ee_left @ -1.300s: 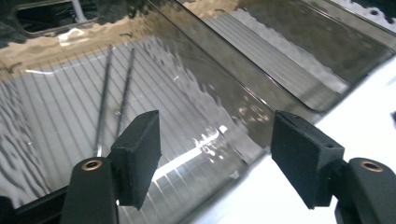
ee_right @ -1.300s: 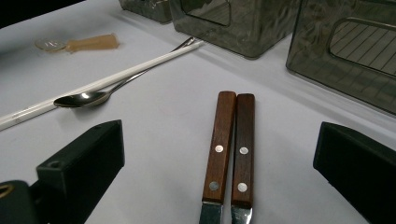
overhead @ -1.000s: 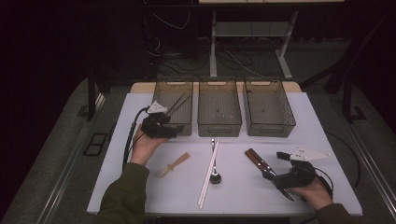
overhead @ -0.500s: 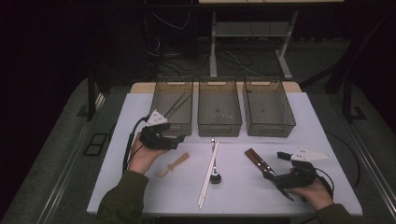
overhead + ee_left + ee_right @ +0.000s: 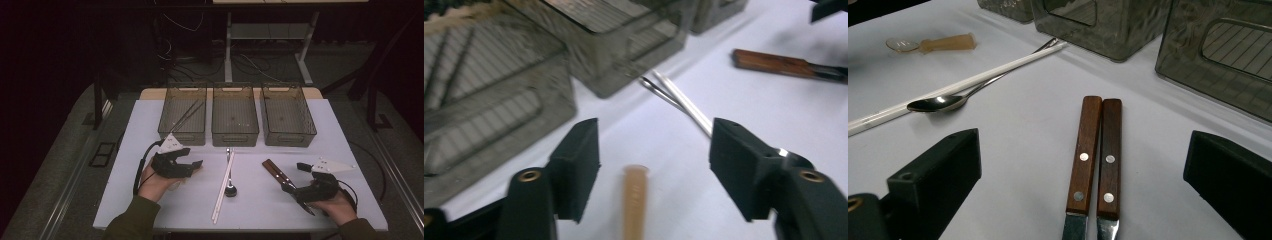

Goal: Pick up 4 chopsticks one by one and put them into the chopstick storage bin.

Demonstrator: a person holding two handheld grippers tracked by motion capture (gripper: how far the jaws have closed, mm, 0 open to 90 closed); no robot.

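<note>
Left gripper view: your left gripper (image 5: 654, 170), jaws closing but part open, straddles the tan wooden spoon handle (image 5: 634, 200) untouched; your right gripper (image 5: 1083, 200) gapes around two wood-handled knives (image 5: 1095, 160).

No readable text, labels or numbers on anything, as far as the dim, blurred views allow

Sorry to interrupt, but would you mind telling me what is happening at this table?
A person is handling cutlery with two claws, in front of three bins. The left claw is open around a small tan spoon handle, its jaws having just been closing, not yet gripping. The right claw waits open around two wooden-handled knives. A metal spoon and white chopsticks lie between.
</note>
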